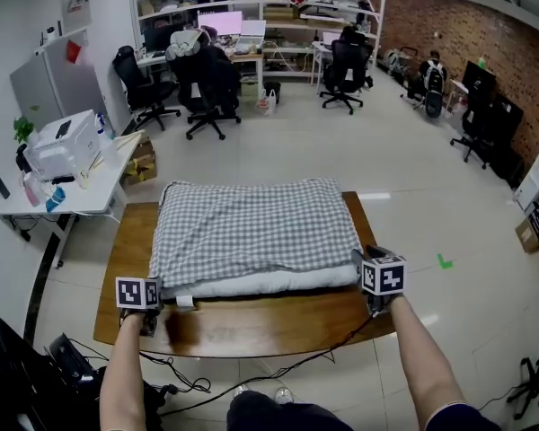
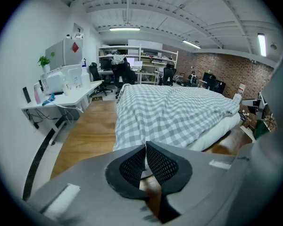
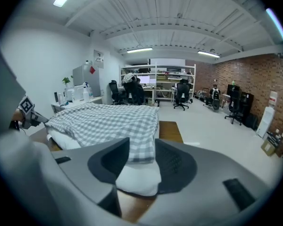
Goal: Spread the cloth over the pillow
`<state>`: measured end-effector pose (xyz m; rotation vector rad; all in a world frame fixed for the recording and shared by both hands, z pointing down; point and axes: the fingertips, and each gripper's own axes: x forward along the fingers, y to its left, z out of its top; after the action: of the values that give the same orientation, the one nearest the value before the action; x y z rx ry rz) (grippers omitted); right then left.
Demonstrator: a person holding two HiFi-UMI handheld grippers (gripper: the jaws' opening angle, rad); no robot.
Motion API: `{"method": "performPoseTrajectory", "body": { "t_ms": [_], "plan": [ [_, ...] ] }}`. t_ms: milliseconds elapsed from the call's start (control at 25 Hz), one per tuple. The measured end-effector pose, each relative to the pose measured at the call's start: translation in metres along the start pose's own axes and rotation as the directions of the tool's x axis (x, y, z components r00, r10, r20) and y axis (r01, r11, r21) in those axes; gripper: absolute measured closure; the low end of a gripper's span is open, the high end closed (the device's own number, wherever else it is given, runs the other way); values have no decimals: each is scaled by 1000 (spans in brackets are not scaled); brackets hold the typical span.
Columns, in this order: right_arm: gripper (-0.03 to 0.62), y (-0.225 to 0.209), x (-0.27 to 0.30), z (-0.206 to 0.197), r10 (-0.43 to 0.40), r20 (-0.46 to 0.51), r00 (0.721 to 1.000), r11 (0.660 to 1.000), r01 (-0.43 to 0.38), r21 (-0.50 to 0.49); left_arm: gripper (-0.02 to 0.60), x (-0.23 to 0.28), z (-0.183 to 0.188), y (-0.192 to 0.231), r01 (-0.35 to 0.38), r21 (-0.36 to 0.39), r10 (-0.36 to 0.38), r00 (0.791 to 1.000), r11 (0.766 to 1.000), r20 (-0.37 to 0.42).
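Note:
A grey checked cloth lies spread over a white pillow on the wooden table. My left gripper is at the cloth's near left corner. In the left gripper view the left gripper has its pads together at the cloth edge, with a sliver of white between them. My right gripper is at the near right corner. In the right gripper view the right gripper stands open, with the pillow corner and the cloth hem between the jaws, unpressed.
A white desk with a printer stands left of the table. Black office chairs and shelves fill the back of the room. Cables trail on the floor near the table's front edge.

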<state>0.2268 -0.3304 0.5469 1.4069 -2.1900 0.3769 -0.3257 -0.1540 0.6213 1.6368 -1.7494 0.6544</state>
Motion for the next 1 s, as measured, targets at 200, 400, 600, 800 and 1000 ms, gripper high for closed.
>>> {"method": "performPoseTrajectory", "body": {
  "t_ms": [200, 400, 600, 800, 1000],
  "plan": [
    [395, -18, 22, -27, -51, -95, 994, 997, 56, 57, 578, 4, -4, -2, 38, -6, -38, 999, 999, -25],
    [560, -29, 14, -31, -69, -109, 992, 997, 72, 31, 577, 7, -3, -2, 49, 9, -49, 998, 999, -47],
    [563, -38, 3, -26, -108, -91, 990, 994, 110, 19, 577, 2, -1, -8, 65, 10, -65, 997, 998, -32],
    [566, -45, -11, -33, -136, -96, 986, 990, 139, 24, 577, -9, 3, -15, 68, 20, -68, 998, 997, -9],
    [566, -47, -23, -42, -142, -100, 985, 989, 146, 29, 577, -14, -3, -21, 71, 28, -71, 997, 997, -10]
  ]
}}
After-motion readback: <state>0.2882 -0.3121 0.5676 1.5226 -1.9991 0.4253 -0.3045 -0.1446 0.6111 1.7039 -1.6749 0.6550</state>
